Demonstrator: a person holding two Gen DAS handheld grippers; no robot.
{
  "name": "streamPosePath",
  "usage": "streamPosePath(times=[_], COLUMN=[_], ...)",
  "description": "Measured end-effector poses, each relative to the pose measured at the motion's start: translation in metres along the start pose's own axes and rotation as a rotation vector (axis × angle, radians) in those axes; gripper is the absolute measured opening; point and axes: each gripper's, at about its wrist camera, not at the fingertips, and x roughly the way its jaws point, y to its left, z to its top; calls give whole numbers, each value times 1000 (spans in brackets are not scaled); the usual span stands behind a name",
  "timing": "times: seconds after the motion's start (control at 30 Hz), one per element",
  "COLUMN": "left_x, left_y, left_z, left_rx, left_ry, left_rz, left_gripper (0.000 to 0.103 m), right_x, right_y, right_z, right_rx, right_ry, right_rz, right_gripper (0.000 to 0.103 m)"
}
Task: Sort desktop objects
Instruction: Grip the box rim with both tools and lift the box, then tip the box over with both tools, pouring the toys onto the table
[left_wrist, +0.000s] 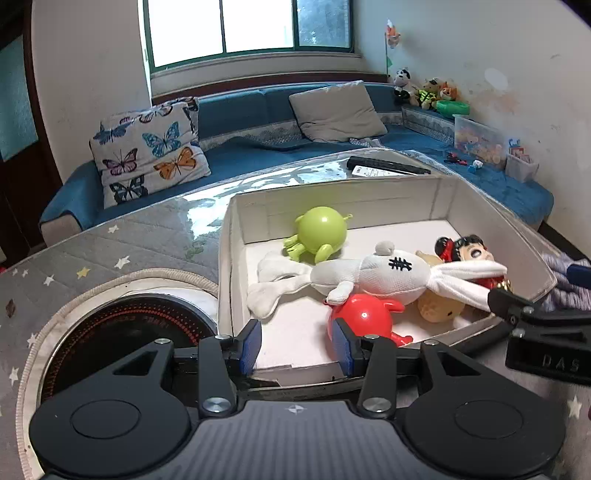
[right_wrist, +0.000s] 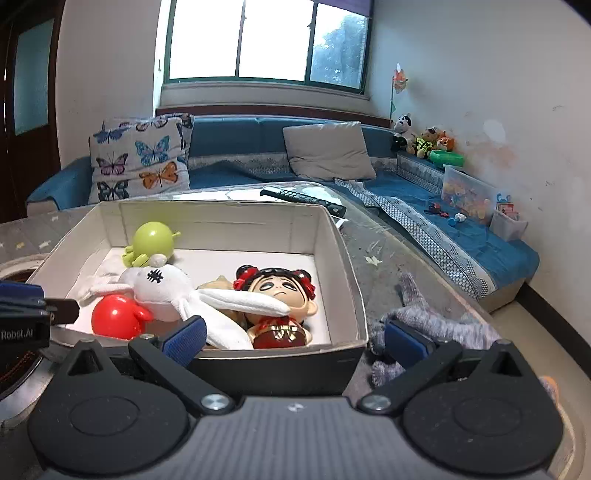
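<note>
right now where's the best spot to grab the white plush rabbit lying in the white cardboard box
Grip the white plush rabbit across its round, soft body, coming from above into the open white cardboard box. It lies on top of the red round plastic toy and the dark-haired doll figurine, so the body is exposed. Its long ears are thin and floppy and would likely dangle.

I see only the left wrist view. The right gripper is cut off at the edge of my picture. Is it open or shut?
Observer: Open. The right gripper holds nothing. Its fingers stand on either side of the near right corner of the box.
Operator: What lies outside that corner? I see only a grey strip there.
Observer: A grey cloth, crumpled on the table beside the box. The gripper's right finger is over it.
</note>
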Motion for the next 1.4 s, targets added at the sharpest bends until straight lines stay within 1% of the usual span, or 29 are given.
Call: streamPosePath(times=[0.17,0.3,0.4,0.5,0.67,0.9,1.07,1.13,1.23,1.4], left_x=[-4,-9,-12,-15,-18,-13,-11,-14,-15,-21], left_y=[1,-4,-3,-3,-4,3,6,6,8,11], left_z=[-11,-21,-27,-33,-46,-64,-74,-77,-80,-85], left_rx=[-12,19,18,26,35,34,66,83,88,99], left_ry=[0,-10,-17,-24,-17,3,24,16,13,20], left_rz=[-12,-9,-24,-32,-49,-95,-87,-90,-94,-110], left_gripper=[45,45,45,45,44,42,40,40,40,40], right_x=[-4,-7,-9,-9,-6,-8,-12,-13,-19,-38], right_y=[-9,-16,-19,-23,-22,-22,-25,-27,-28,-30], right_z=[-11,-22,-29,-33,-46,-60,-72,-77,-83,-89], right_rx=[35,45,50,57,45,-2,-52,-60,-81,-129], right_ry=[-6,-14,-25,-15,13,41,77,90,95,83], right_rz=[17,23,29,37,25,29,41,51,58,95], right_gripper=[103,103,103,103,103,103,103,103,103,103])
